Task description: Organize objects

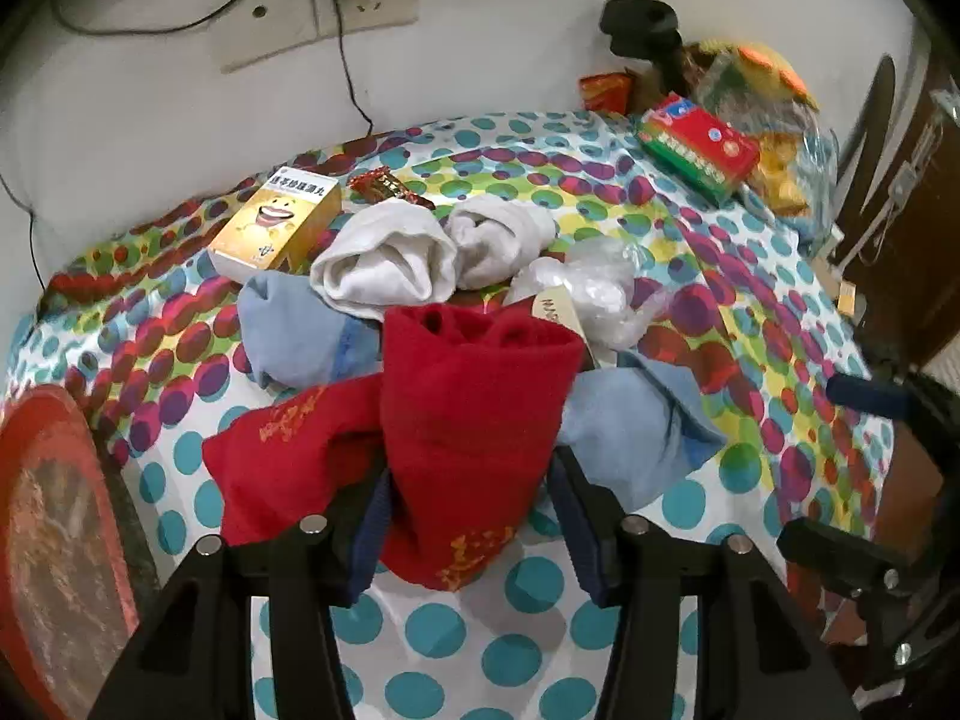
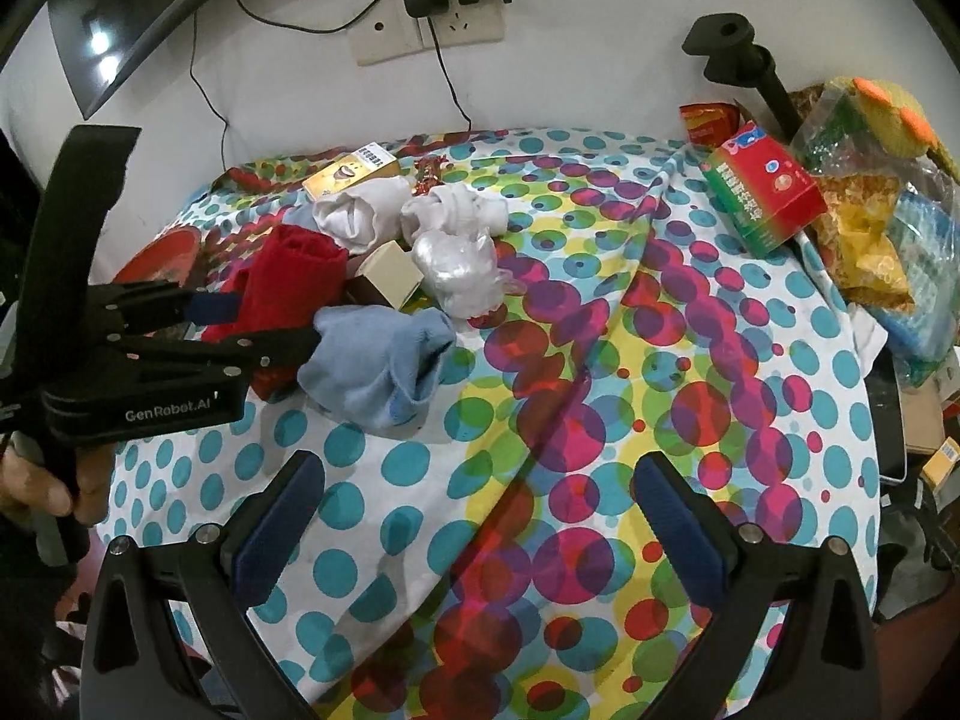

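A rolled red sock (image 1: 474, 408) lies on the dotted tablecloth (image 1: 420, 630), partly over a second red sock (image 1: 282, 468). My left gripper (image 1: 474, 528) is shut on the rolled red sock, with a blue pad against each side. The right wrist view shows that gripper (image 2: 264, 324) from the side with the red sock (image 2: 294, 282) between its fingers. Light blue socks (image 1: 294, 336) (image 1: 630, 438) flank it, and two white sock bundles (image 1: 384, 264) (image 1: 498, 240) lie behind. My right gripper (image 2: 474, 516) hovers open over bare cloth, near a blue sock (image 2: 378, 360).
A yellow box (image 1: 276, 222), a clear plastic bag (image 1: 588, 288) and a small beige box (image 2: 393, 279) sit in the pile. A red-green box (image 2: 762, 198) and snack bags (image 2: 864, 240) crowd the right edge. A red round tray (image 1: 54, 540) lies at the left. A black stand (image 2: 738, 54) rises by the wall.
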Available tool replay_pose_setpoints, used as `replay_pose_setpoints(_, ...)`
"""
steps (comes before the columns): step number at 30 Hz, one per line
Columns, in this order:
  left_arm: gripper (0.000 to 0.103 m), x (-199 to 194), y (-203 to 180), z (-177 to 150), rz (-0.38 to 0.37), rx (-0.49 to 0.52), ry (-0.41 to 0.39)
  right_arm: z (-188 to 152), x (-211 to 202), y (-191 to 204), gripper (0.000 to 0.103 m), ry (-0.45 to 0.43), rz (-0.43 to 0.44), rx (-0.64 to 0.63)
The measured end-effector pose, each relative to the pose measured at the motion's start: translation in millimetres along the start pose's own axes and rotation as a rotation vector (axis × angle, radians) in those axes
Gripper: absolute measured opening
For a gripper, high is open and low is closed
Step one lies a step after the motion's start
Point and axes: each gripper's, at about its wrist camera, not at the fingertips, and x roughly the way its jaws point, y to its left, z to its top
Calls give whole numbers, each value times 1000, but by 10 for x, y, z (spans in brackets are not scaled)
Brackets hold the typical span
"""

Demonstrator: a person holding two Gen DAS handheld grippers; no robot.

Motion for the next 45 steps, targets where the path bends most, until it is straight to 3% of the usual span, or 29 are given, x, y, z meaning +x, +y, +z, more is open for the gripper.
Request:
replay_pose_setpoints(1,36,-1,11,-1,-6,-7,4,-2,1,-4,103,-1,0,3)
replay_pose_setpoints(5,27,-32,30,-18,-12,-32,13,-7,5,-12,103,3,2,2)
replay_pose_setpoints(16,27,-236,-31,-106,-23,-37,18,-26,-63,47,103,-7,0,7)
replay_pose_setpoints(31,27,-707,74,-213,59,-75,-10,-48,-209,239,103,-22,-17,-31)
replay_pose_setpoints(45,27,-982,906,-424,188,-197,-15,-42,-277,474,103,-28,-35,-75)
